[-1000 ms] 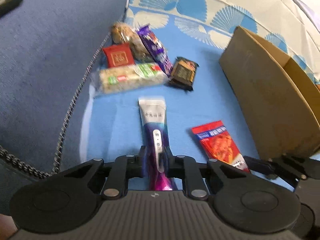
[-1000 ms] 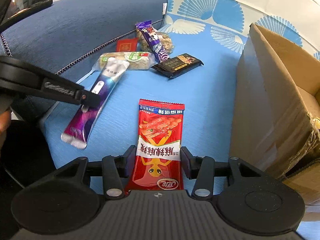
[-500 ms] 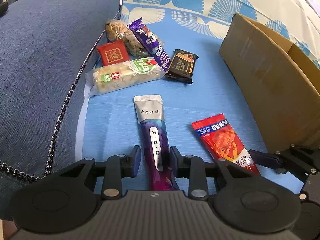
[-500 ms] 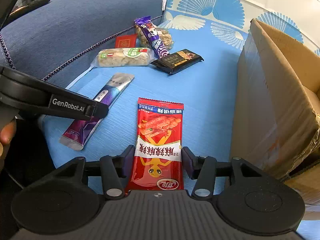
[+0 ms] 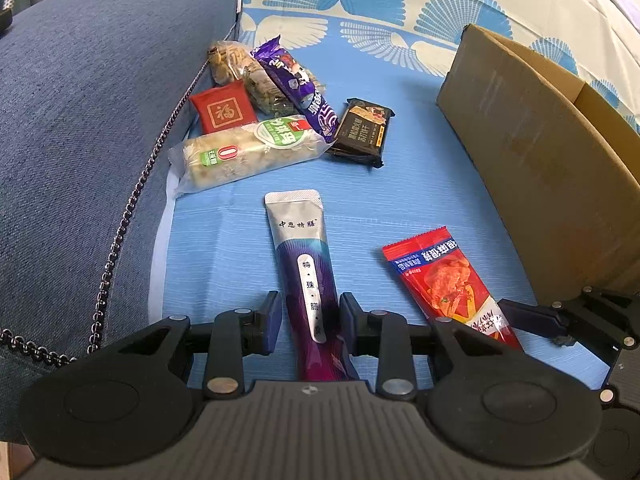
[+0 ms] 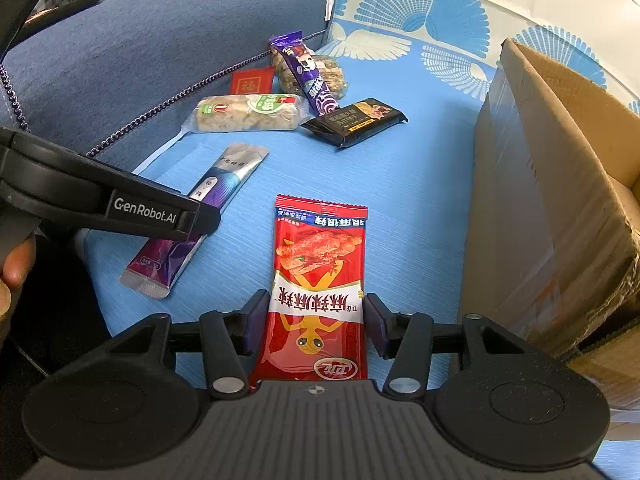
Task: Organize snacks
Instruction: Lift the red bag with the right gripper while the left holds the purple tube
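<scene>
Straddling a long purple and silver foil stick pack (image 5: 306, 276), the left gripper (image 5: 310, 316) has just let go: its jaws have been opening, and there is now a gap on each side of the pack, which lies flat on the light blue seat cover (image 5: 420, 200). Next to it, the right gripper (image 6: 316, 320) sits released around a flat red spicy-snack packet (image 6: 320, 280), with slivers of blue showing between pads and wrapper. Further back, a loose cluster of snacks lies against the dark blue sofa arm (image 5: 80, 120): a clear-wrapped puffed rice bar (image 5: 244, 152), a small red square sachet (image 5: 222, 108), a purple candy wrapper (image 5: 298, 88) and a black cracker pack (image 5: 362, 130). An open brown cardboard box (image 6: 552, 184) stands at the right, just beside the red packet
</scene>
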The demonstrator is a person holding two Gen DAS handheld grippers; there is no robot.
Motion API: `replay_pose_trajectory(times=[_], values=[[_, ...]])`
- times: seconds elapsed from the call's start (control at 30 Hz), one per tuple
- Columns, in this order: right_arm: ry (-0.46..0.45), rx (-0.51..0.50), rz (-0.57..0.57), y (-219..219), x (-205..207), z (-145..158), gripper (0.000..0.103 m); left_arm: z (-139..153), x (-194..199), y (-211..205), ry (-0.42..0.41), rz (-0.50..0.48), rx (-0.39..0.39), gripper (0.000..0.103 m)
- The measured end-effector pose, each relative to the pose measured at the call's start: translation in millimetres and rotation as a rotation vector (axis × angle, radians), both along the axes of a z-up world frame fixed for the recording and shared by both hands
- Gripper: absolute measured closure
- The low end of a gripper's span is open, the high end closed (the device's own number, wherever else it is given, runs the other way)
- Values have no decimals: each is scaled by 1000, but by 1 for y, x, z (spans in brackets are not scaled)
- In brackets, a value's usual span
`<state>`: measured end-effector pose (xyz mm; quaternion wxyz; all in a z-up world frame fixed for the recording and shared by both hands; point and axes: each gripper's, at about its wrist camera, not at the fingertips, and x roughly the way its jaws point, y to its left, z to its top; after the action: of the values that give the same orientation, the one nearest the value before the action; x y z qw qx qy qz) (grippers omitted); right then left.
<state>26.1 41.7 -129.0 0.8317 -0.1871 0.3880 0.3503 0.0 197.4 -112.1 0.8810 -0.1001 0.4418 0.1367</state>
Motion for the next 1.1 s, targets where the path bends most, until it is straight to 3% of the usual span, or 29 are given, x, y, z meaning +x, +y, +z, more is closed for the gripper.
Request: replay_pose_trajectory(times=[0.4,1.1], values=[[-55,3,8,-5,-5,3,55,1,3,-1,-7,-14,17,78],[-122,42,-7,-7,-9,11,55,9,-6,8,-99,-21,-62,88]])
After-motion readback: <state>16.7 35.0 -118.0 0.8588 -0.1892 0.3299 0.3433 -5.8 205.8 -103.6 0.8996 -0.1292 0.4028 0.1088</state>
